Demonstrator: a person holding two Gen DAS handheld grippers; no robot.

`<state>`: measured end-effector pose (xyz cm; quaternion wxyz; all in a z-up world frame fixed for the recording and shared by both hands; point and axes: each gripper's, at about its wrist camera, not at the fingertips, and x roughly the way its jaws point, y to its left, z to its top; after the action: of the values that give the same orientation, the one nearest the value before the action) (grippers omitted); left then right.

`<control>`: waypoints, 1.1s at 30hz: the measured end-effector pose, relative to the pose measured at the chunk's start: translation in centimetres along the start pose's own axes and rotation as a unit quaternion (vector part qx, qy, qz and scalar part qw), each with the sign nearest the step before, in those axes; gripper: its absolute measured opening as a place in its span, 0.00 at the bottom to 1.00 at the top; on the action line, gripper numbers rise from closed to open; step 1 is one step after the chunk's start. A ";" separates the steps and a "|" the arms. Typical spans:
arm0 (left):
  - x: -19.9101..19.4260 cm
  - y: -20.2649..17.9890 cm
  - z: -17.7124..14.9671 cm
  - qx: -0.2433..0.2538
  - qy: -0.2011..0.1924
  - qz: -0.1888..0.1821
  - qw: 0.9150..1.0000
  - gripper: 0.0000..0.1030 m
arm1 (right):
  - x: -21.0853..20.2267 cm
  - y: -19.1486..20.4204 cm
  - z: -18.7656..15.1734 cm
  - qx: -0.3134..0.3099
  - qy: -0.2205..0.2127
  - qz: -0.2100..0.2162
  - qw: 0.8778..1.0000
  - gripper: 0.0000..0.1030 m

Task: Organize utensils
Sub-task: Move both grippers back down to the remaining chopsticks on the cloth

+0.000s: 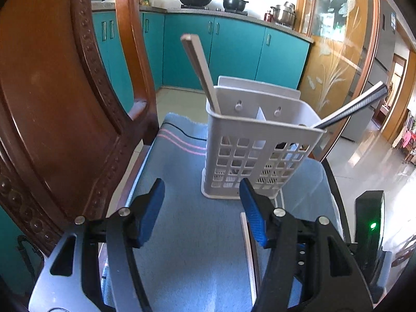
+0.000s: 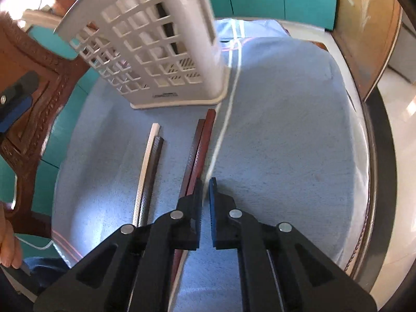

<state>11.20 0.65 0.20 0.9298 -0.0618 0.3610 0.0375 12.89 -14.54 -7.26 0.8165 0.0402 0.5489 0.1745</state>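
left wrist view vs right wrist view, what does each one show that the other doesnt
Only the left wrist view shows the holder's open top, with a pale chopstick in one compartment and a dark chopstick in the other, plus the open left gripper. Only the right wrist view shows the reddish-brown pair lying on the towel and the nearly shut right gripper. Both show the white utensil holder and blue towel.

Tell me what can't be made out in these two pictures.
- Holder top: cut off by the right wrist view's upper edge.
- Lower ends of the white stick and black stick: left wrist view, behind the holder's lattice.
- Red chopsticks' near ends: right wrist view, under the right hand-held gripper, so any grip is unclear.
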 end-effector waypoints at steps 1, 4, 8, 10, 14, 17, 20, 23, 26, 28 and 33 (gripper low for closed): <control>0.1 0.0 -0.1 0.001 0.003 0.001 1.000 0.59 | 0.1 0.0 0.2 0.002 0.002 0.006 1.000 0.07; 0.3 -0.1 -0.2 0.002 0.006 0.002 1.000 0.60 | -0.6 0.0 0.1 0.012 -0.007 0.028 1.000 0.10; 0.6 -0.3 -0.1 0.005 0.013 0.002 1.000 0.60 | -0.6 0.8 -0.4 -0.007 -0.002 0.014 1.000 0.16; 0.7 -0.4 -0.3 0.007 0.014 0.003 1.000 0.60 | -0.2 1.2 -0.5 -0.013 -0.004 0.012 1.000 0.16; 1.0 -0.4 -0.3 0.007 0.017 0.007 1.000 0.61 | -0.1 1.7 -1.0 -0.013 0.002 0.031 0.999 0.13; 1.0 -0.2 -0.4 0.007 0.018 0.010 1.000 0.61 | 0.1 2.8 -0.9 -0.020 -0.006 0.019 1.000 0.10; 1.0 0.0 -0.5 0.010 0.019 0.012 1.000 0.61 | -0.6 3.3 -0.9 -0.016 -0.010 0.033 0.999 0.00; 1.2 0.1 -0.6 0.010 0.021 0.015 1.000 0.62 | -1.5 2.8 -0.8 -0.013 -0.018 0.023 0.999 0.00; 1.3 0.1 -0.7 0.007 0.025 0.015 1.000 0.62 | -1.4 2.1 -1.0 -0.004 -0.013 -0.003 1.000 0.00; 1.4 0.1 -0.8 0.004 0.026 0.013 1.000 0.63 | -1.3 1.9 -1.0 -0.007 -0.015 -0.004 1.000 0.01; 1.8 -0.4 -1.0 0.010 0.032 0.009 0.999 0.63 | -1.0 3.3 -1.5 -0.046 -0.014 -0.006 0.999 0.12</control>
<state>11.91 0.16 -1.71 0.9180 -0.0500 0.3913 0.0403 10.44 -12.01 -6.09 0.8261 0.0016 0.5292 0.1938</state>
